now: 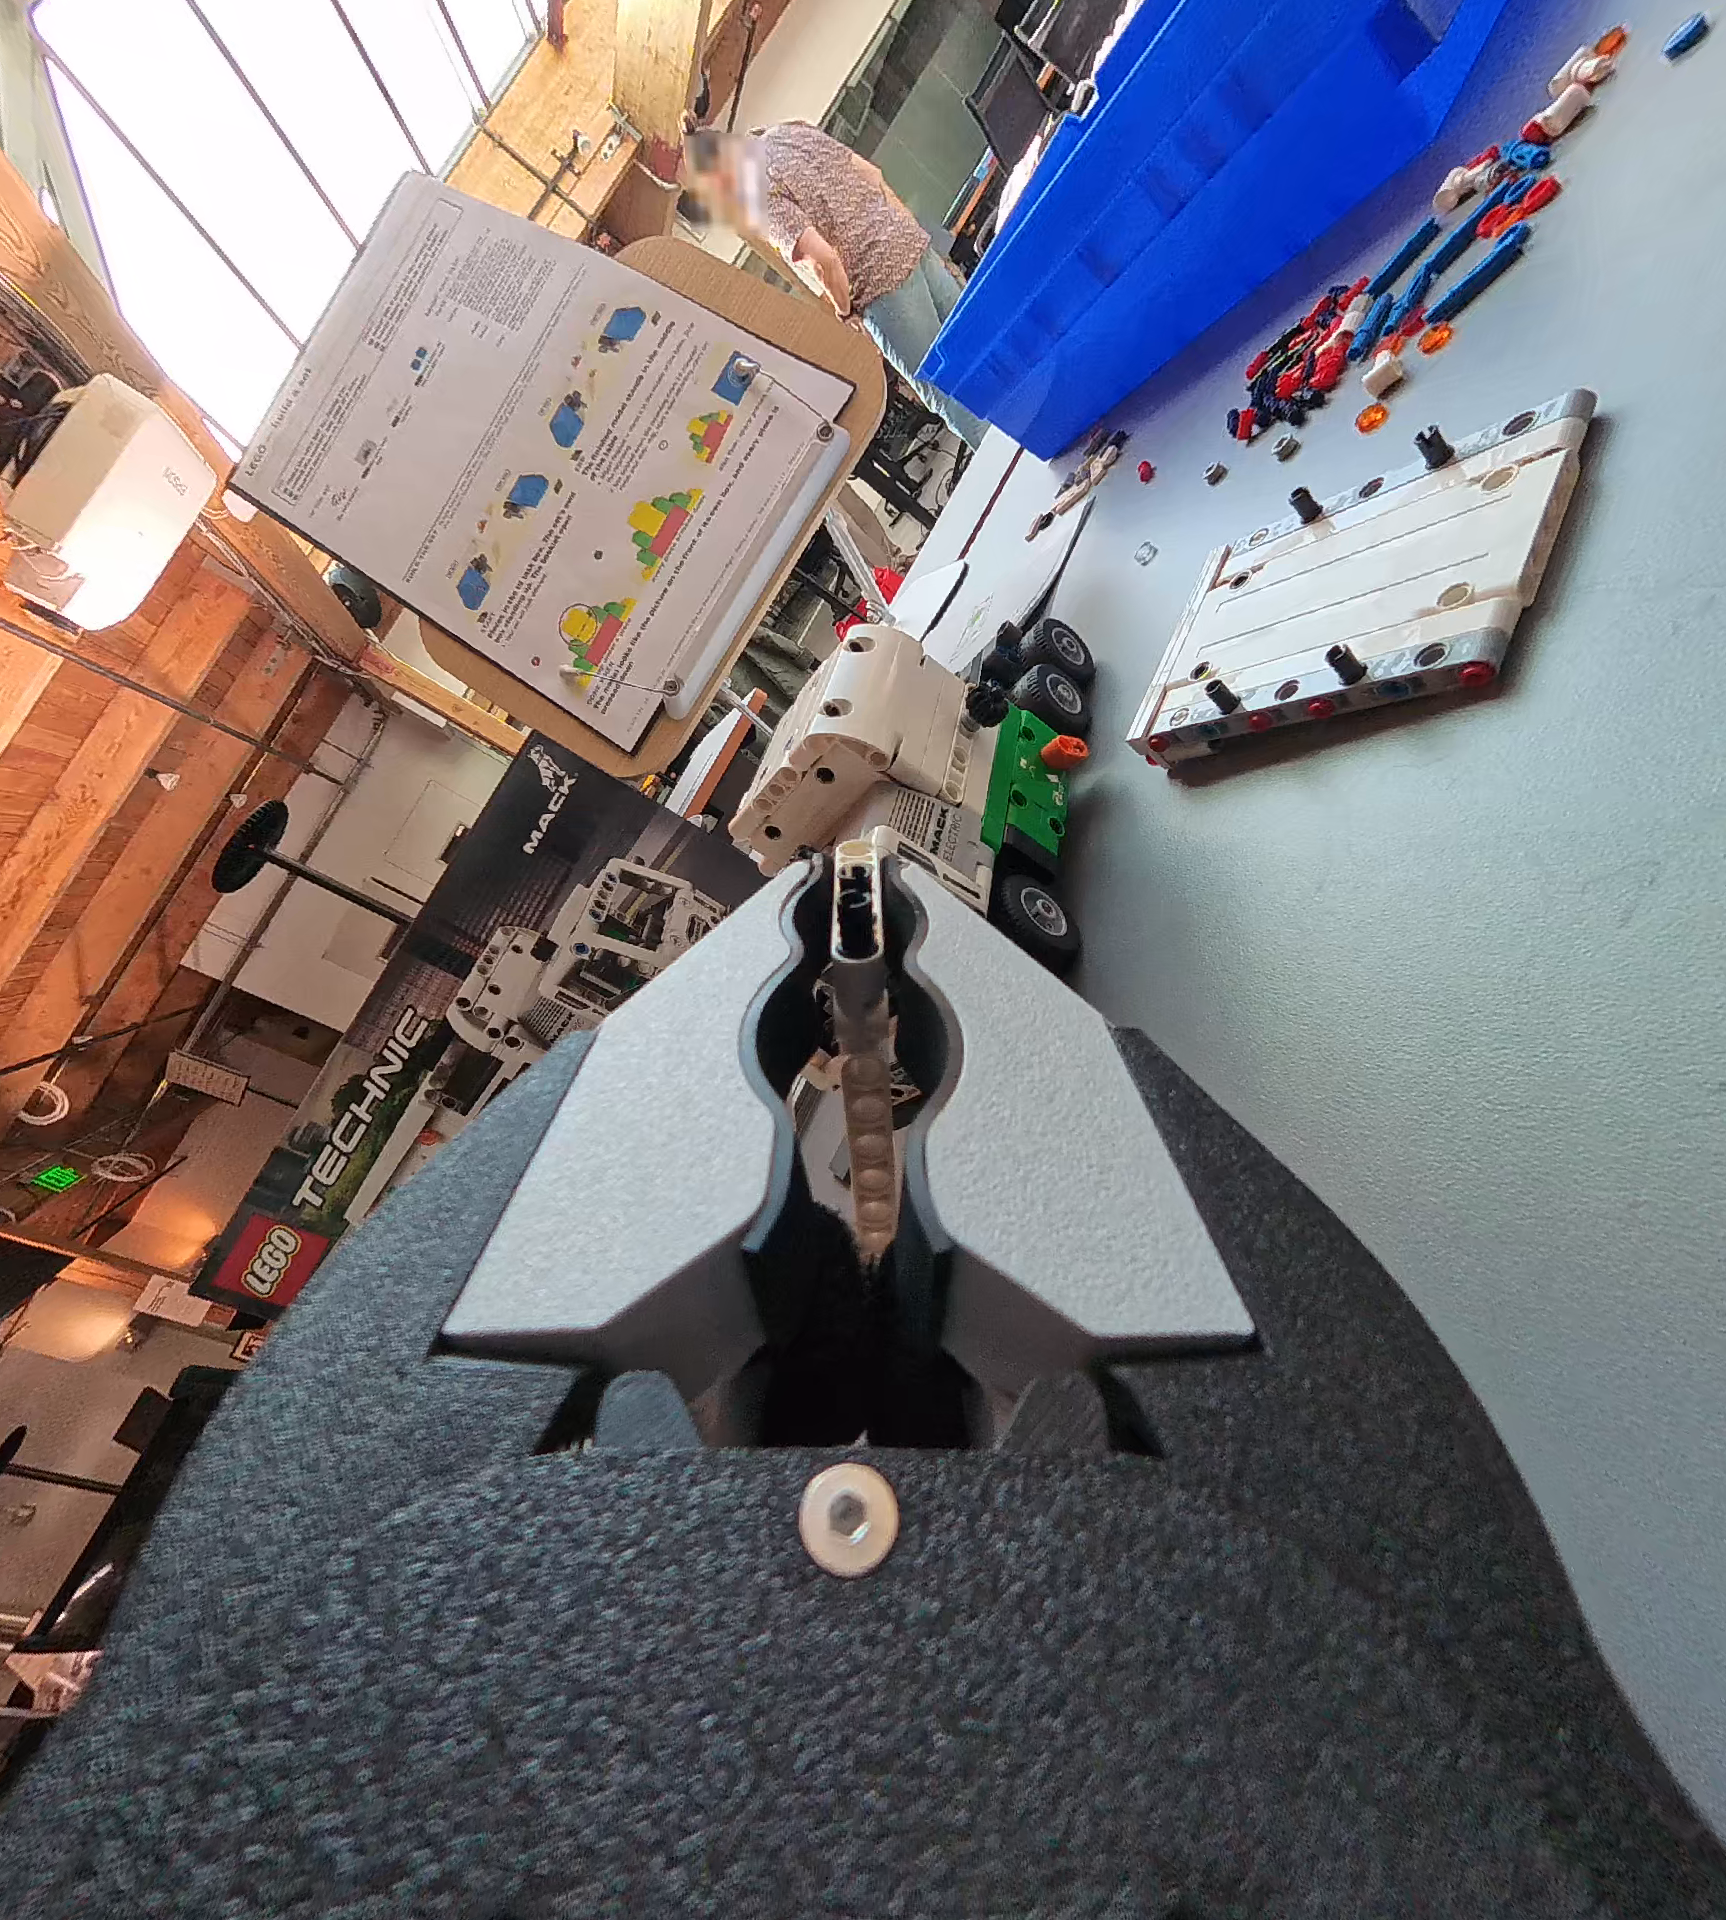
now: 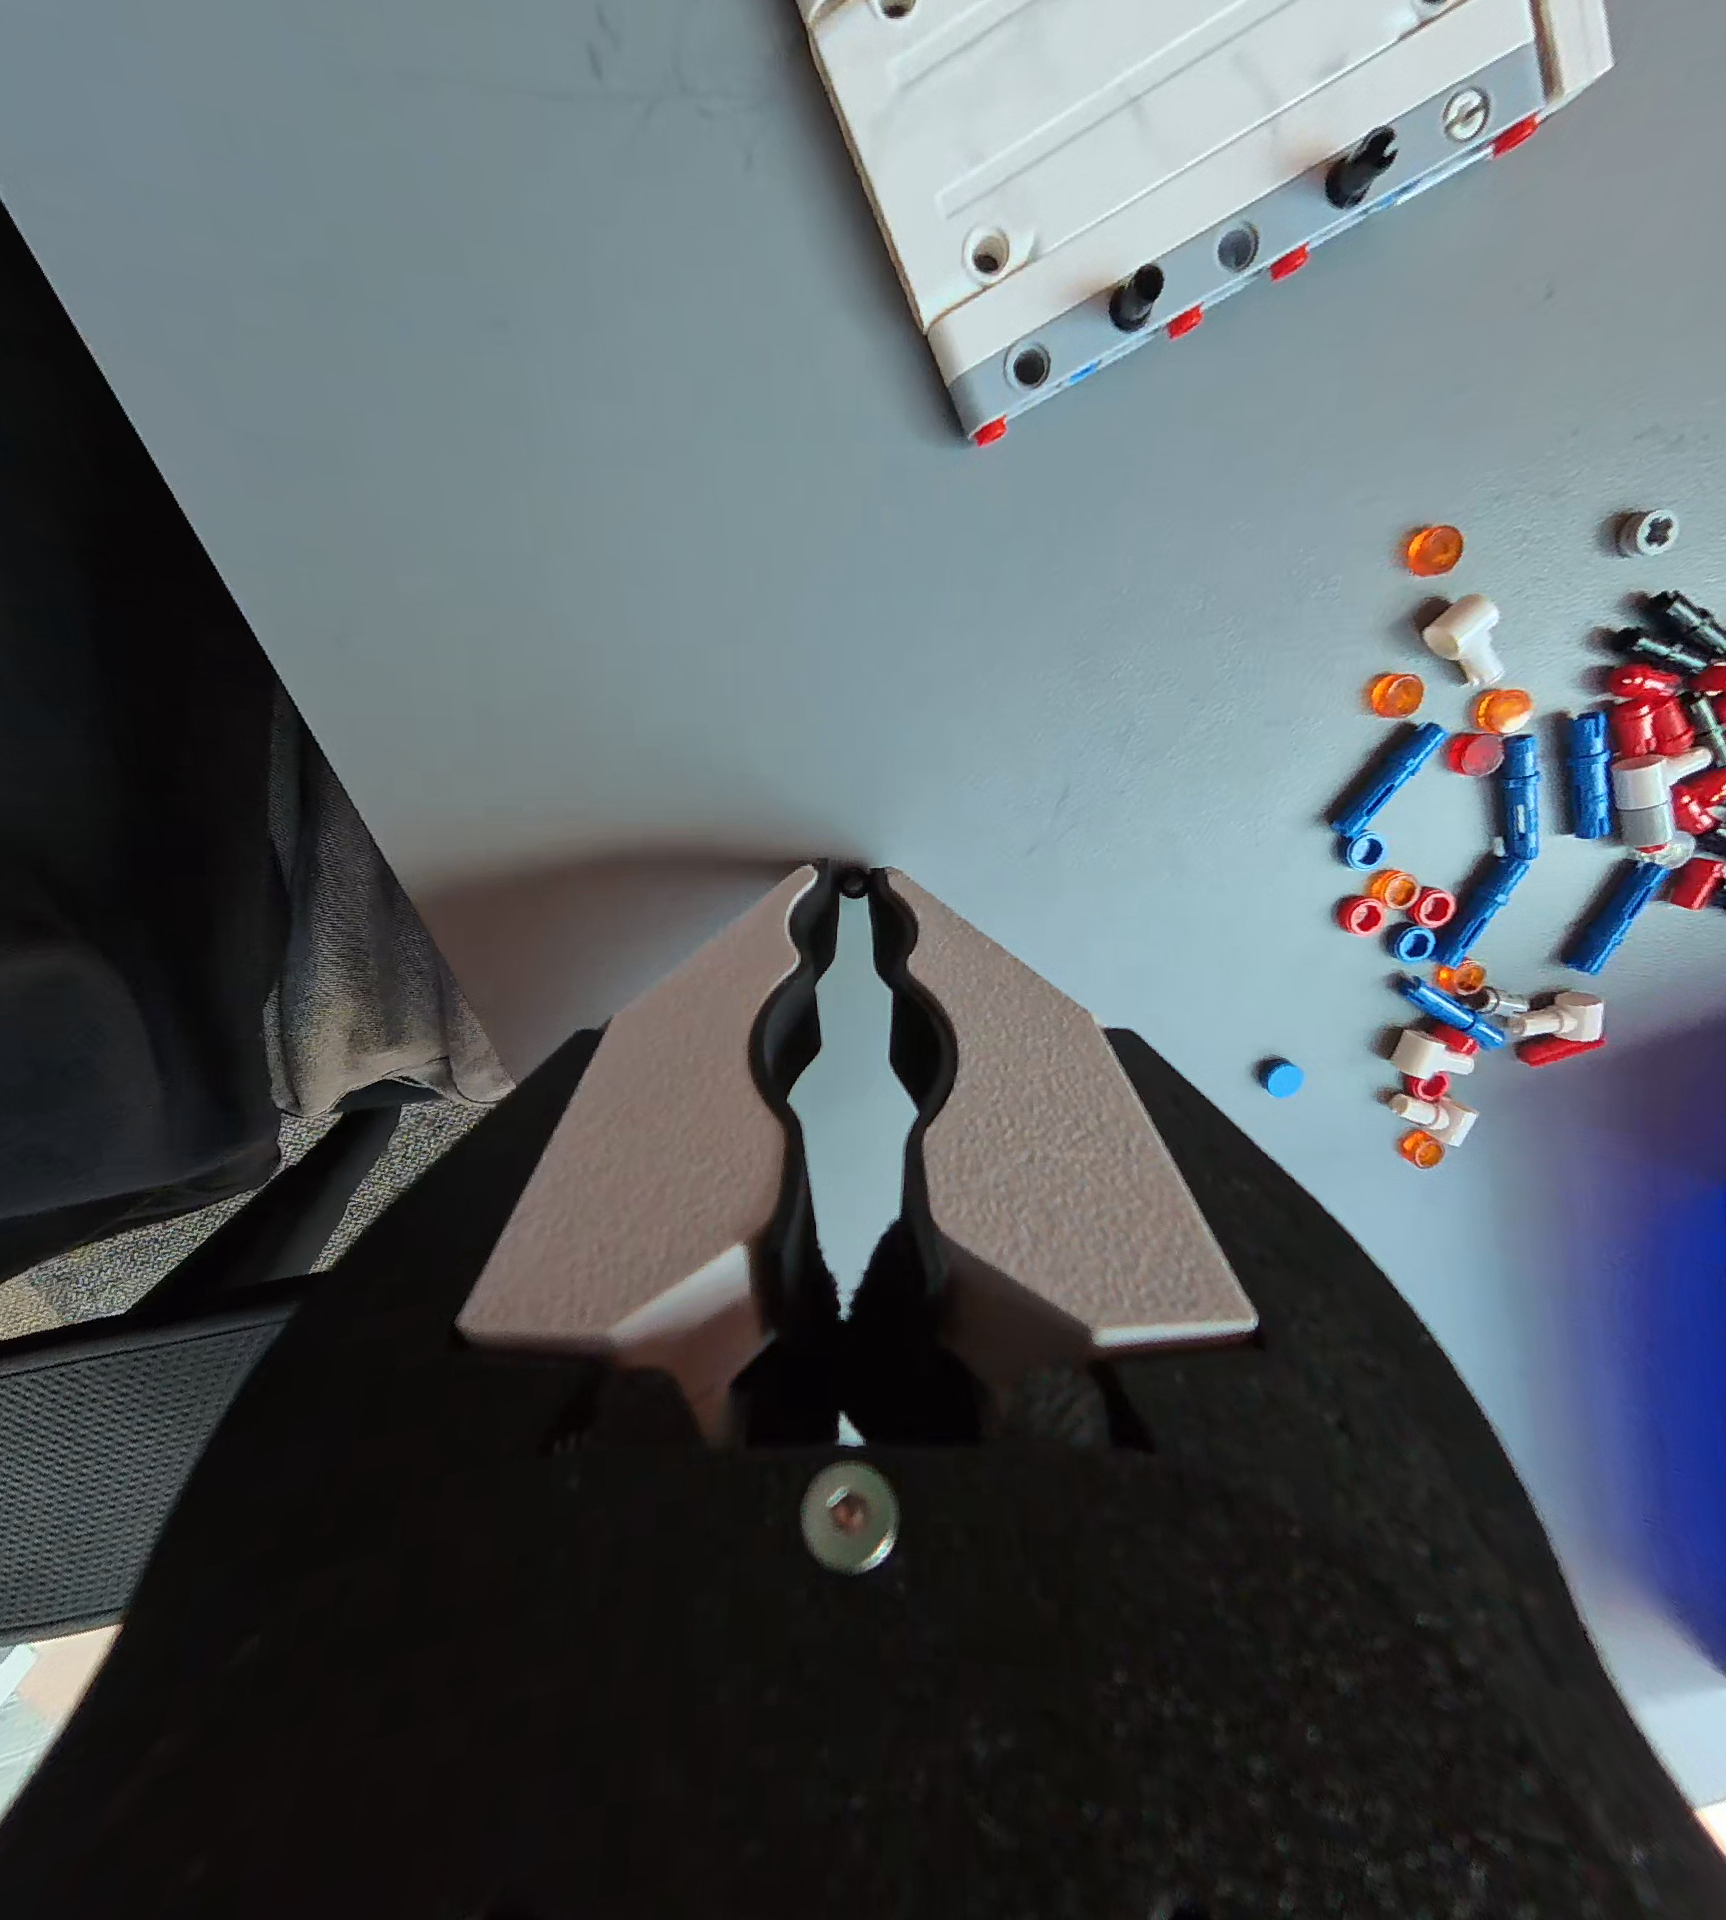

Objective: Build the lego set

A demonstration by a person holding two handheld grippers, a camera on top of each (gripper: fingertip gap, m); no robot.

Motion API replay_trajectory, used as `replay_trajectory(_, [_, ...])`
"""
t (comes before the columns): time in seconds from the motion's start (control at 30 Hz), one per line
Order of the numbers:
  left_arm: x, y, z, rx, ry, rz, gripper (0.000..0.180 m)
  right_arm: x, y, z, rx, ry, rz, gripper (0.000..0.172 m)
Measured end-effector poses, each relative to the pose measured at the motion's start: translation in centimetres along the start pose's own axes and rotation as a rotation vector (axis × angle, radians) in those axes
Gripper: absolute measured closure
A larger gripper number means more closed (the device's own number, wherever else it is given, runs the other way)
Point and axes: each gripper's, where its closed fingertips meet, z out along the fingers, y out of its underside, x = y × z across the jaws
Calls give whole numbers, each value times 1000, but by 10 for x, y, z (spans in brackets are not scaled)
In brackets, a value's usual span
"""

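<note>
Surface: a grey table (image 2: 630, 416) is seen in both views, in a room with timber walls and large windows.
Left gripper (image 1: 864, 883): its jaws are nearly closed, and a white beam with holes (image 1: 859, 904) is clamped edge-on between the fingers, raised off the table.
Right gripper (image 2: 854, 883): its jaws are almost closed, and a small black pin (image 2: 854, 884) is pinched at the very tips, above bare table.
Truck: one white and green toy truck (image 1: 952, 769) is seen just beyond the left gripper; four wheels can be counted.
Panel: one white flat panel (image 1: 1358, 582) lies on the table, with four black pegs standing on it.
Loose parts: a scatter of red, blue, black, white and orange pieces (image 2: 1607, 810) lies to the right; too many to count.
Bins: blue bins (image 1: 1202, 208) are stacked at the far edge.
Box: one set box (image 1: 402, 1091) is stood behind the truck.
</note>
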Motion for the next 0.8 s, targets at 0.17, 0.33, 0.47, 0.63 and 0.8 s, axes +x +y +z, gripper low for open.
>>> replay_trajectory(0.17, [1, 0, 0, 1, 4, -1, 174, 0, 2, -1, 27, -13, 24, 165])
replay_trajectory(0.33, [1, 0, 1, -2, 6, 3, 174, 0, 4, -1, 33, -20, 32, 163])
replay_trajectory(0.47, [2, 1, 1, -3, 9, 8, 174, -1, 5, -2, 30, -20, 25, 162])
replay_trajectory(0.63, [3, 1, 1, -3, 11, 10, 174, -1, 4, -3, 31, -13, 16, 162])
replay_trajectory(0.8, [4, 0, 1, -4, 14, 19, 174, 1, 2, -5, 37, -8, 9, 163])
